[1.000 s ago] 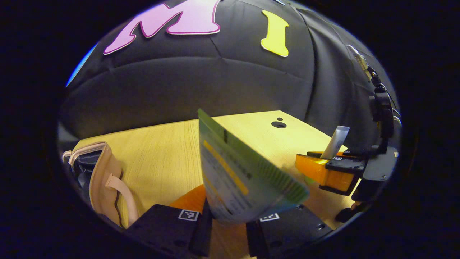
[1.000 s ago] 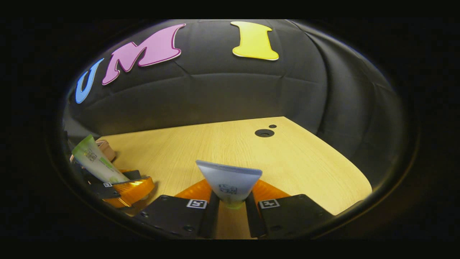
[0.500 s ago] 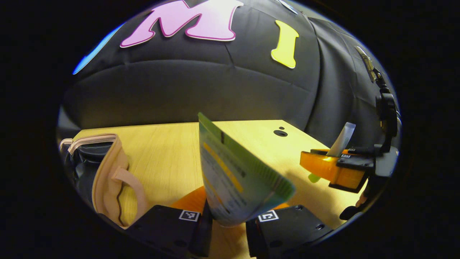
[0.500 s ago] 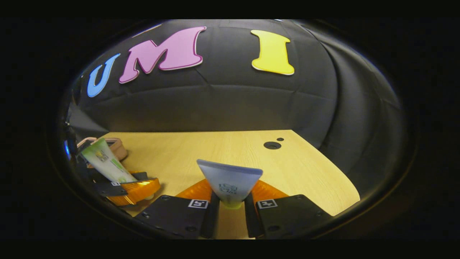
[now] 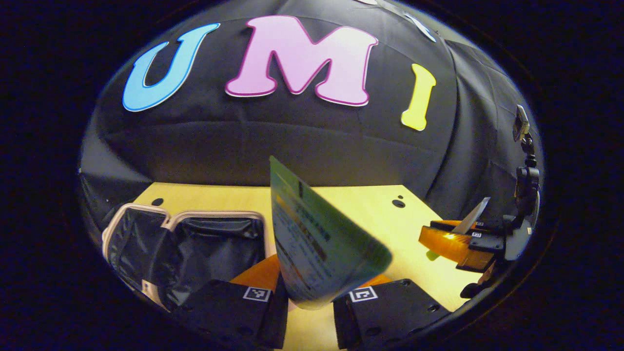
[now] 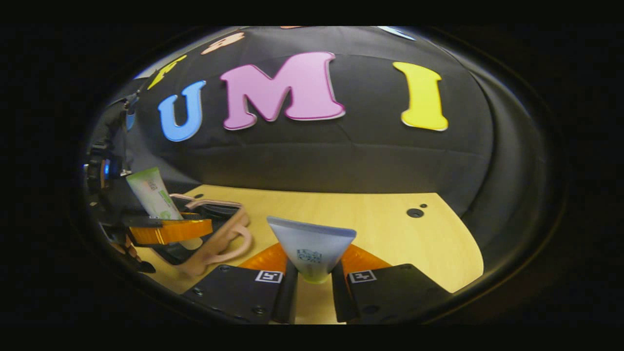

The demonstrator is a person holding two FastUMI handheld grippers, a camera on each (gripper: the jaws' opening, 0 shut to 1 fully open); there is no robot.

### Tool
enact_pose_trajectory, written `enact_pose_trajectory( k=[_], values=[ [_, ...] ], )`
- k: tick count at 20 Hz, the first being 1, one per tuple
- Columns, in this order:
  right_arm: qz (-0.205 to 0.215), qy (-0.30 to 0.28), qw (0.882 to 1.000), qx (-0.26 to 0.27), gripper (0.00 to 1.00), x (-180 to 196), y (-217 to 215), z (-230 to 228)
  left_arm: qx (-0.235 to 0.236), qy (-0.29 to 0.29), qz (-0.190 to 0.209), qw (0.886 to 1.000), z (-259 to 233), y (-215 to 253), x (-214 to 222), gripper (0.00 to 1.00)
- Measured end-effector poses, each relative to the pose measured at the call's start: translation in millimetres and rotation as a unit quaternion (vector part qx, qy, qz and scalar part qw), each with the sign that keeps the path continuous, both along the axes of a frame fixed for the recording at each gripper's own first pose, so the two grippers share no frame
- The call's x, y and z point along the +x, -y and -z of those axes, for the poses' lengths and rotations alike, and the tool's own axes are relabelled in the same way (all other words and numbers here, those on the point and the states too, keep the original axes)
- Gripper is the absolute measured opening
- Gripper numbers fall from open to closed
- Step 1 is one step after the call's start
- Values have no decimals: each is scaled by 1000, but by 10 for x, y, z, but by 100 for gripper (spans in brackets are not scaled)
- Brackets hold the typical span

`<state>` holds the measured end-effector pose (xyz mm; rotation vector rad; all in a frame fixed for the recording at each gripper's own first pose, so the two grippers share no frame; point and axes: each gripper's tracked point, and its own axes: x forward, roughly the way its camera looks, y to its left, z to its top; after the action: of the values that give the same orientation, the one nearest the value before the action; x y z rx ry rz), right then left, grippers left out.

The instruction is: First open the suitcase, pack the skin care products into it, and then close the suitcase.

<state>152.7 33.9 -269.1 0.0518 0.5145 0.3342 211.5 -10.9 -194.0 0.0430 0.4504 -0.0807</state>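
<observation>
Counting the task's things, we find two skin care tubes, two claws and one suitcase. The left claw [image 5: 309,304] is clenched on a green-and-white squeeze tube with printed text [image 5: 317,253], both fingers pressing its lower end; the tube's long axis runs up and away from the claw, its flat crimped end uppermost and tilted back toward the booth wall. The right claw [image 6: 309,292] is clenched on a pale blue-grey squeeze tube [image 6: 311,246], gripped near its yellowish cap end, with the wide crimped end pointing upward, long axis close to upright.

The beige soft suitcase with a dark lining [image 5: 195,243] lies open on the light wooden counter [image 5: 370,209], to the left of the green tube in the left gripper view, its two dark compartments facing up. In the right gripper view the same case sits at the left, just behind the left claw.

Compared with a second ago, we see the suitcase much more fully in the left gripper view, both compartments now showing where only a beige edge and handle appeared. The right claw looks farther off at the right edge, and the booth wall shows more in both views.
</observation>
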Motion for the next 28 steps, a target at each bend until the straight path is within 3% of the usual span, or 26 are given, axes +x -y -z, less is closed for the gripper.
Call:
enact_pose_trajectory(
  k=[2,4,5,6,9,12,14,15,16,18,20,21,24,25,26,28],
  values=[
    [-24,-9,999,26,34,-107,-366,-127,24,-45,-30,998,84,-549,-133,47],
    [-47,-13,998,40,34,-170,-703,-223,19,-106,-41,993,310,-889,-208,46],
    [-59,-13,997,44,34,-185,-846,-264,11,-144,-40,989,483,-1022,-244,40],
    [-70,-14,996,46,34,-207,-977,-294,9,-177,-44,983,639,-1161,-263,43],
    [-91,-13,994,53,34,-239,-1287,-379,-7,-269,-43,962,1075,-1365,-211,43],
    [-97,-17,994,53,34,-266,-1451,-425,-20,-357,-36,933,1412,-1464,-224,44],
    [-101,-30,993,52,34,-308,-1535,-395,-3,-401,-25,916,1491,-1518,-239,43],
    [-103,-36,993,49,34,-311,-1563,-367,8,-407,-19,913,1481,-1513,-188,48],
    [-104,-42,993,48,34,-314,-1595,-341,34,-409,-18,912,1470,-1544,-136,46],
    [-103,-57,992,45,34,-283,-1640,-280,68,-392,-30,917,1406,-1650,-24,50],
    [-97,-71,992,44,34,-236,-1680,-234,63,-356,-45,931,1240,-1712,-10,54],
    [-95,-83,991,44,34,-226,-1695,-202,56,-326,-52,942,1077,-1755,-37,65],
    [-91,-124,987,38,34,-239,-1832,-27,27,-200,-92,975,397,-2007,-252,82],
    [-89,-139,986,38,34,-252,-1915,59,24,-162,-115,980,188,-2172,-387,92],
    [-88,-157,983,35,34,-286,-2009,148,18,-131,-131,982,30,-2323,-553,96],
    [-83,-196,977,28,31,-344,-2184,383,1,-82,-161,984,-261,-2538,-956,96]
  ],
)
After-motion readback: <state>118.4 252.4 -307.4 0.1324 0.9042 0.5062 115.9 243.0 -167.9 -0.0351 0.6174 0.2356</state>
